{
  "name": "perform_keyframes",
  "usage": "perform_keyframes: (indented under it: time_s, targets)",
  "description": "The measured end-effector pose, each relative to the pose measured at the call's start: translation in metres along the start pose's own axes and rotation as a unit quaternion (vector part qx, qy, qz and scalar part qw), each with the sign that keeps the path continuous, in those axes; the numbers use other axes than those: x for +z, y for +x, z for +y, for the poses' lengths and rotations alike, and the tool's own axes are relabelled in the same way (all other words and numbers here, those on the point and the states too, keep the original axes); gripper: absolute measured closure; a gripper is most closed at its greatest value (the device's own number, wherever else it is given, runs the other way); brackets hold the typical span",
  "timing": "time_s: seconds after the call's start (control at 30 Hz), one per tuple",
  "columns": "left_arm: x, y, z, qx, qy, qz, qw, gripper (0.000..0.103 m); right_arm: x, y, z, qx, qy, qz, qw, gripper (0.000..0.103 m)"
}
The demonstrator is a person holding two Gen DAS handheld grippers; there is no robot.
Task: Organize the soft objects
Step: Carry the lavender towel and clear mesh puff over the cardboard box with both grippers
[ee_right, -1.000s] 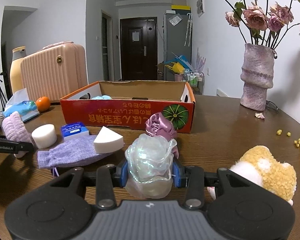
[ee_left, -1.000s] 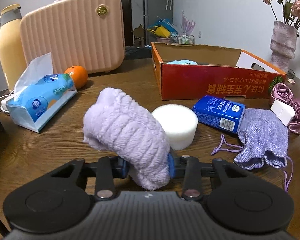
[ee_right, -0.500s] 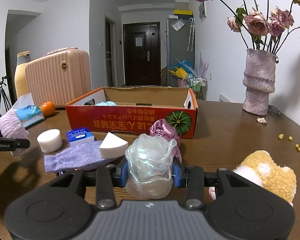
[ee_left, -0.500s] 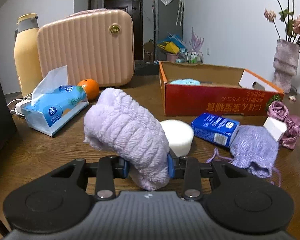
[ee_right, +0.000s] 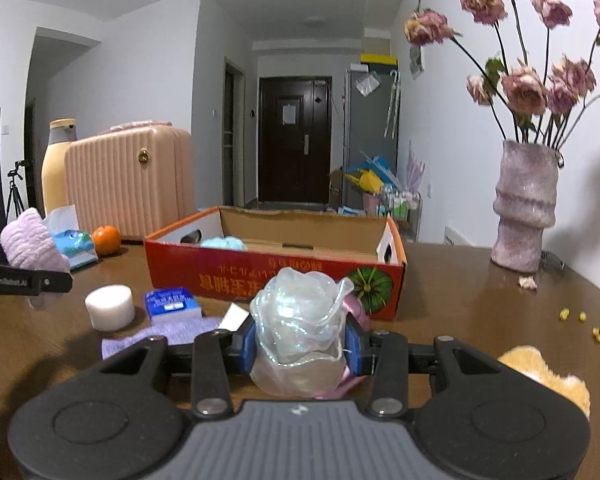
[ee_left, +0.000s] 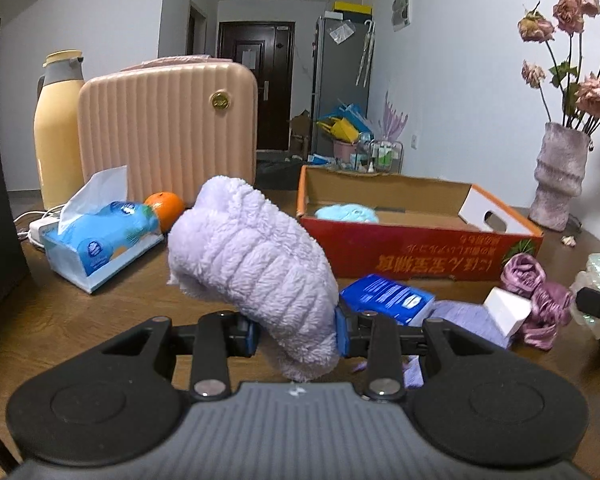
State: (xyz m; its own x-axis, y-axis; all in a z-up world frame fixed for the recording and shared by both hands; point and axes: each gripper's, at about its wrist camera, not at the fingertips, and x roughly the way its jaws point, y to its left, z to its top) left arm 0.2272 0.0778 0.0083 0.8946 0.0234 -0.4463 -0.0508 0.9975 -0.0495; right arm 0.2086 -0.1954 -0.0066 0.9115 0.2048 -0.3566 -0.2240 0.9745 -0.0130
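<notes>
My left gripper [ee_left: 296, 336] is shut on a fluffy lilac headband [ee_left: 252, 260] and holds it above the table, short of the red cardboard box [ee_left: 420, 256]. My right gripper [ee_right: 302, 346] is shut on an iridescent sheer scrunchie [ee_right: 300, 312], raised in front of the same box [ee_right: 276, 276]. A light blue soft item [ee_right: 224, 243] lies inside the box. On the table lie a purple knit pouch [ee_right: 172, 332], a pink satin scrunchie [ee_left: 536, 292], a white round sponge [ee_right: 110, 306], a white wedge sponge [ee_left: 506, 310] and a yellow plush toy [ee_right: 544, 372].
A blue packet [ee_right: 172, 304] lies by the round sponge. A tissue pack [ee_left: 100, 236], an orange [ee_left: 164, 206], a pink suitcase [ee_left: 168, 132] and a yellow flask [ee_left: 56, 128] stand at the left. A vase of flowers [ee_right: 526, 208] stands at the right.
Both grippers have risen, each keeping its hold. The table objects sit lower in both views and the box interior shows more.
</notes>
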Motion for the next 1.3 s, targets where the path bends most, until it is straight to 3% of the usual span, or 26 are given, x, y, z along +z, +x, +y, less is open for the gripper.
perform_keyframes:
  time_s: [0.7,1.3]
  targets:
    - [0.043,0.012,-0.056,-0.008,-0.012,-0.054,0.9984,0.068,0.042,0.034,-0.007,0.0,0.026,-0.046,0.999,0.062]
    - [0.08,0.061,-0.082,-0.01,-0.032,-0.076,0.9965,0.068,0.078,0.089,-0.025,0.0,0.08,-0.052,0.995,0.062]
